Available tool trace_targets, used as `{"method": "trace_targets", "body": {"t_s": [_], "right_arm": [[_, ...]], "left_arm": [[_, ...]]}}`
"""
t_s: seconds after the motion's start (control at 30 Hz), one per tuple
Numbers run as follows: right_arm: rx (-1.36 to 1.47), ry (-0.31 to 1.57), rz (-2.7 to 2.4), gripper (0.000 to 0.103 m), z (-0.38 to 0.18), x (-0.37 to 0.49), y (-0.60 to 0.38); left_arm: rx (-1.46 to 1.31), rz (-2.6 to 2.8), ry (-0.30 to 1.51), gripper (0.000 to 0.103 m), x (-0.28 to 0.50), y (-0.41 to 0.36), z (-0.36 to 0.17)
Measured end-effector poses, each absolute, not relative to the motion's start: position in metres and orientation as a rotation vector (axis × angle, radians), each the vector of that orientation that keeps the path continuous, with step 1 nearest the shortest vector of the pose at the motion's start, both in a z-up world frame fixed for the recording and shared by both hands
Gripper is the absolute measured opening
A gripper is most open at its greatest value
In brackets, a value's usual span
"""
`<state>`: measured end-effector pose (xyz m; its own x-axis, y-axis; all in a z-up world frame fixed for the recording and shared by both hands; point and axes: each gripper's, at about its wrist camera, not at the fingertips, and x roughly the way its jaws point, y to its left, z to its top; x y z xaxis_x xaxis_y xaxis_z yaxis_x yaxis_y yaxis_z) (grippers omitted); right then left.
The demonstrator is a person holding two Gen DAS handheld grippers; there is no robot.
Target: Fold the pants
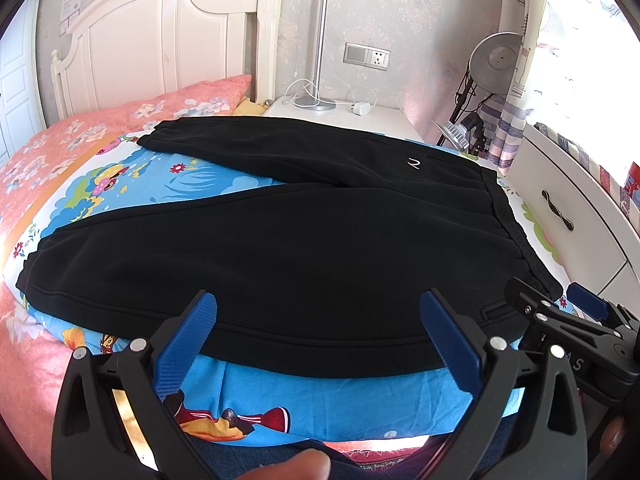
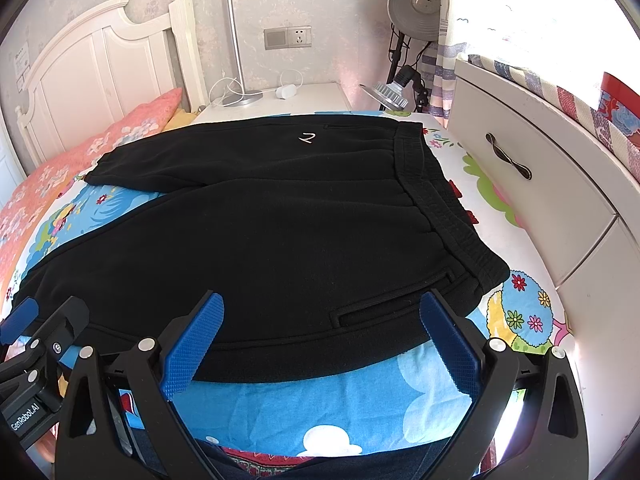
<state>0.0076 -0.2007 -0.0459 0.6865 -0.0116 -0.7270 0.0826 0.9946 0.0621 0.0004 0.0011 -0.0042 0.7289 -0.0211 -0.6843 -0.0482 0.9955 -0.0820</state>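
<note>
Black sweatpants point(image 1: 280, 240) lie flat on the bed, waistband point(image 1: 508, 216) to the right, both legs spread toward the left. They also show in the right wrist view point(image 2: 260, 232), with the waistband point(image 2: 436, 200) at right and a small white logo point(image 2: 307, 137) on the far leg. My left gripper point(image 1: 318, 308) is open and empty, hovering at the near edge of the near leg. My right gripper point(image 2: 320, 310) is open and empty at the near edge close to the waistband and a pocket slit point(image 2: 396, 306). Each gripper shows at the edge of the other's view.
The pants rest on a blue cartoon-print sheet point(image 1: 312, 400) over a pink floral cover point(image 1: 60, 140). A white headboard point(image 1: 160, 40) and nightstand point(image 1: 360, 114) with a lamp stand behind. A white drawer unit point(image 2: 540, 184) flanks the bed's right side.
</note>
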Motion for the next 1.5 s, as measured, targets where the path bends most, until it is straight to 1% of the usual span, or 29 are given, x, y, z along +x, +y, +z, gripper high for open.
{"method": "trace_targets", "body": {"t_s": [1.13,1.27,1.4,1.5], "right_arm": [[0.094,0.817,-0.045,0.096,-0.051,0.008,-0.204],[0.132,0.846,-0.026,0.096,-0.056,0.019,-0.217],[0.18,0.93,0.026,0.096,-0.064,0.05,-0.242],[0.165,0.93,0.037,0.097,-0.06,0.078,-0.262]], "left_arm": [[-0.1,0.013,0.762,0.101,0.0,0.001,-0.006],[-0.12,-0.003,0.762,0.101,0.001,0.004,-0.01],[-0.207,-0.097,0.763,0.101,0.005,0.011,-0.021],[-0.212,-0.128,0.771,0.101,0.008,0.009,-0.03]]}}
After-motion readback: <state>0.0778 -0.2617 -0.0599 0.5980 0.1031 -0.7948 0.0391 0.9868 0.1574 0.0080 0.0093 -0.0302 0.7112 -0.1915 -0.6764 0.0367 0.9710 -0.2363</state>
